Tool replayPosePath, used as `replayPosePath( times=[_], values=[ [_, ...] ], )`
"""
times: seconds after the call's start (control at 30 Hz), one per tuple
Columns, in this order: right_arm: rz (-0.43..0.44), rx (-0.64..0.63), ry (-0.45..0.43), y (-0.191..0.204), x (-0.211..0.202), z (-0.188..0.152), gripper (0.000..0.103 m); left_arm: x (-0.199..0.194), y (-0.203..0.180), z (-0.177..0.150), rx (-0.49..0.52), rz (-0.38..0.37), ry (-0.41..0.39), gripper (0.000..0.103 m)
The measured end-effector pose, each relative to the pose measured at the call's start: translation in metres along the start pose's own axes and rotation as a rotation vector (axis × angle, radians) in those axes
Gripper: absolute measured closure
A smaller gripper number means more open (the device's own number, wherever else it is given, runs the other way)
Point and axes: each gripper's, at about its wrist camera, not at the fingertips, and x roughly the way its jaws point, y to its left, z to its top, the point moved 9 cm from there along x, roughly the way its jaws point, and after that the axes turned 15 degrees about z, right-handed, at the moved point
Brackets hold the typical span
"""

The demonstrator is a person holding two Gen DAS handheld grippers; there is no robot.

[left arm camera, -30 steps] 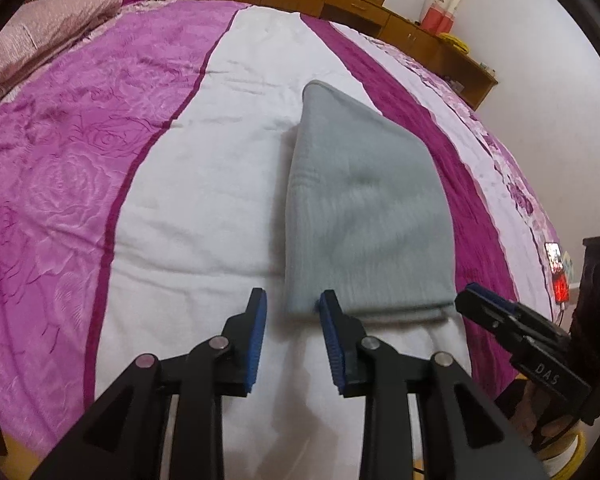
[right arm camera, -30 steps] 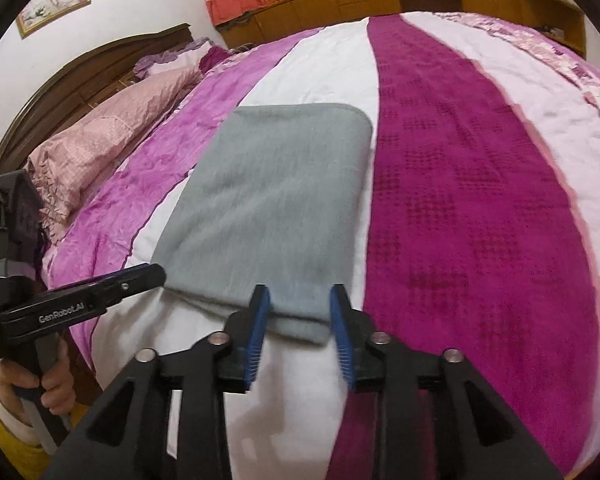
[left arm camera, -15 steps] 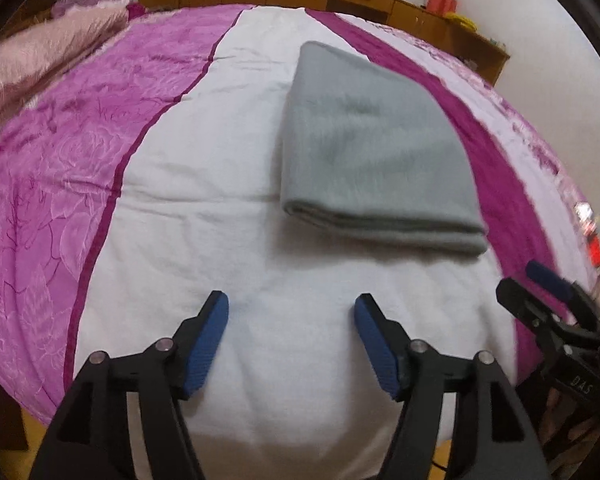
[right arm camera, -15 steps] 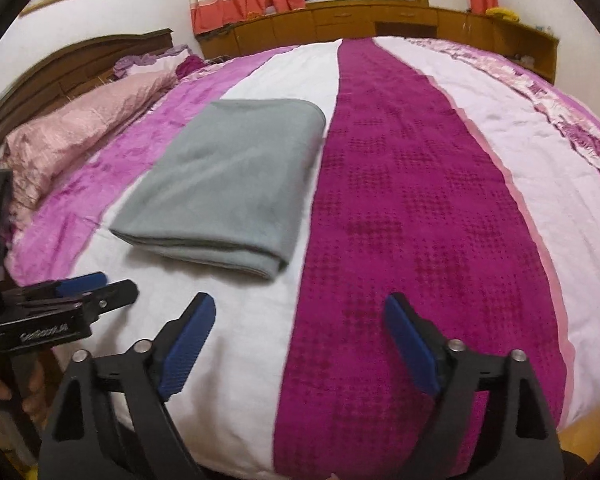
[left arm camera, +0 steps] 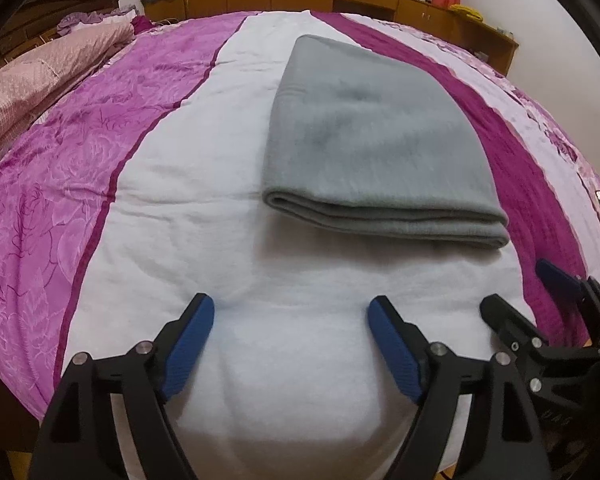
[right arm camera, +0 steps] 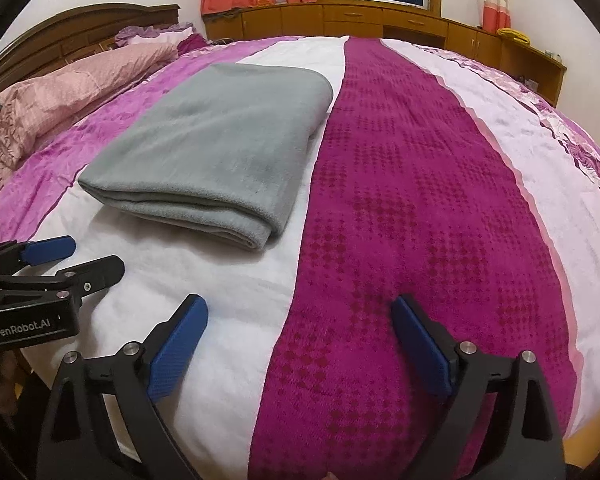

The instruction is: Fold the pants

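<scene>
The grey fleece pants [left arm camera: 374, 136] lie as one compact, layered rectangle on the white stripe of the purple, white and magenta quilted bedspread [left arm camera: 100, 168], their stacked fold edges facing the near edge of the bed. By the look of it the folding is done; at most a final squaring-up is left (the layers look even enough already).

The left gripper [left arm camera: 290, 344] has its blue-padded jaws spread wide with nothing between them, short of the pants and apart from them. The right gripper [right arm camera: 300, 344] is equally wide and empty, over the magenta stripe near the same edge.

Count: one garment, two grippers, one pink quilted pillow [right arm camera: 72, 92] near the head end.
</scene>
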Motion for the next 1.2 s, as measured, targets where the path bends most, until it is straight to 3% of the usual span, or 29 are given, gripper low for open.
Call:
replayPosePath(
  times=[1.2],
  values=[
    [0.024,0.036,-0.002,-0.0021,0.0005,0.0031,0.012,-0.0018,-0.0008,-0.0011,0.02,0.011,-0.002,0.019]
  ],
)
